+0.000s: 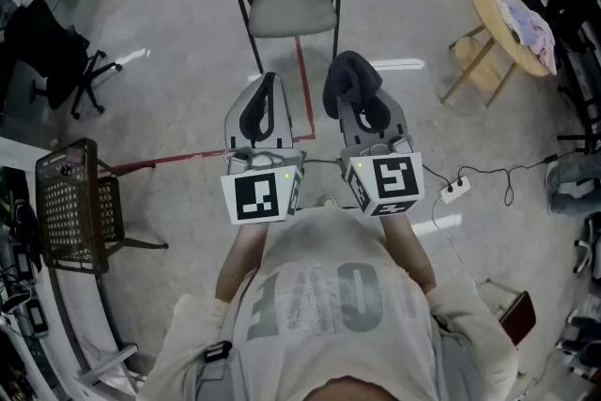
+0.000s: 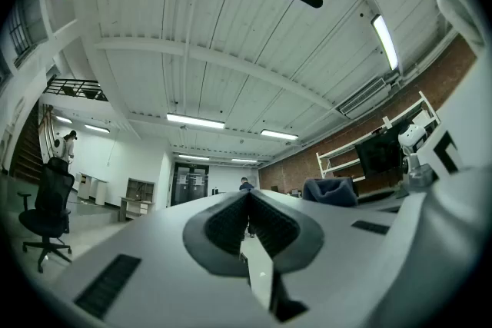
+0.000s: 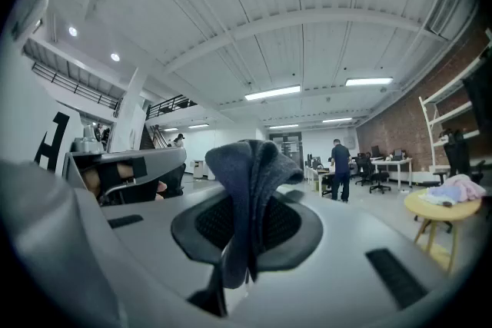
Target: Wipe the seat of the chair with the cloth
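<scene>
The chair stands on the floor ahead of me, its grey-green seat [image 1: 293, 11] bare and its backrest on the far side. A dark blue-grey cloth [image 1: 350, 78] is pinched in my right gripper [image 1: 355, 87], which is shut on it; the cloth [image 3: 250, 188] folds over the jaw tips and hangs down between the pads. My left gripper [image 1: 269, 82] is shut with nothing in it, its jaws meeting in the left gripper view [image 2: 248, 197]. Both grippers are held side by side near my chest, short of the chair and tilted upward. The cloth [image 2: 330, 190] also shows in the left gripper view.
A round wooden table [image 1: 495, 3] with a pale cloth on it stands at the right. To the left are a black office chair [image 1: 52, 52] and a mesh chair [image 1: 75, 202]. A power strip [image 1: 455, 191] and cable lie on the floor, and red tape [image 1: 305, 80] runs beneath the chair.
</scene>
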Available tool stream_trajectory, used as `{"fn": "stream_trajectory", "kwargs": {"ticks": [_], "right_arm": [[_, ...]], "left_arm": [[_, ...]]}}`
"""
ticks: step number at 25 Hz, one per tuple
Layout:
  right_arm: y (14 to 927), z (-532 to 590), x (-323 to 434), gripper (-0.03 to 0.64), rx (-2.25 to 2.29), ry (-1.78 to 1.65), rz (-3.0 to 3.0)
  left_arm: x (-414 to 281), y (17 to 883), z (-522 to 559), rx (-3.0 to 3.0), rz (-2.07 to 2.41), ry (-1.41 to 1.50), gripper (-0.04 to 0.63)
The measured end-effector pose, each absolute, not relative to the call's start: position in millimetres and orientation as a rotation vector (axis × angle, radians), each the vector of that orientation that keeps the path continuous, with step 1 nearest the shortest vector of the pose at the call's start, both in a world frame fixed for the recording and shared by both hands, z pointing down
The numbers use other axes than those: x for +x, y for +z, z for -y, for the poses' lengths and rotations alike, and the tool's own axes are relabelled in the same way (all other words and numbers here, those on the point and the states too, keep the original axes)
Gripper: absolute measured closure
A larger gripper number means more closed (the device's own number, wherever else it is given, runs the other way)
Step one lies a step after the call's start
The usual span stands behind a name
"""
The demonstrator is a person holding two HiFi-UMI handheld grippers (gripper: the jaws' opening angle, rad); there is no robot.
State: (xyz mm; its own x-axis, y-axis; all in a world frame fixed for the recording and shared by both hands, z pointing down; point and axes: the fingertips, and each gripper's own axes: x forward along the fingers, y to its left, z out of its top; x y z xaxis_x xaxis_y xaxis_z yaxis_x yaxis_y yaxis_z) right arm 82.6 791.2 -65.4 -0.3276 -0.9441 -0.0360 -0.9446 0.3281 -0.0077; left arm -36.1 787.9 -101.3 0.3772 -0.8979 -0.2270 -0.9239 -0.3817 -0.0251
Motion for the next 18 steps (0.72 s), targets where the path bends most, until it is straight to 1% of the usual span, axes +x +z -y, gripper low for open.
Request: {"fn": "stream_trajectory", "kwargs": {"ticks": [18], "right_arm": [[-51,-771,96,0.56,-1.832,0.021,-2.546]], "left_arm": [[-31,-92,-765,-2.476,-1.691,0.251,0.58]]}}
